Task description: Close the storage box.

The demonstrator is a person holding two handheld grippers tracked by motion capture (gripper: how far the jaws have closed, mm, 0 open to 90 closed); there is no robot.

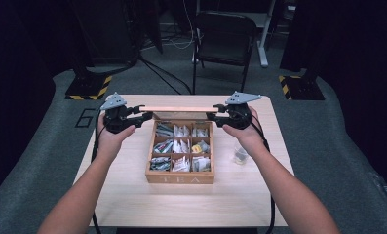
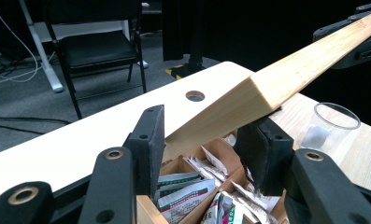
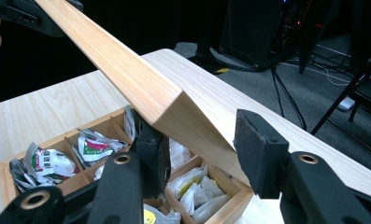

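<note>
Your left gripper [image 1: 141,114] and your right gripper [image 1: 209,115] sit at opposite ends of the wooden lid [image 1: 179,109] of the tea box [image 1: 180,179], which stands raised above the back edge of the box. In the left gripper view, the lid's corner [image 2: 248,100] lies between your jaws, partway open around it; one pad meets the lid's face, but whether the other presses on it you cannot tell from this angle. In the right gripper view, the other corner [image 3: 174,109] lies between your jaws too: the left pad is against the wood, while the right pad stands just beside the lid's face, so a firm grip is not clear there either. Below the lid, the open box rests on the light wooden table [image 1: 240,195], its compartments filled with tea bags [image 1: 181,146]. Just right of the box, near your right hand [image 1: 242,132], stands a small clear cup [image 1: 240,155].
</note>
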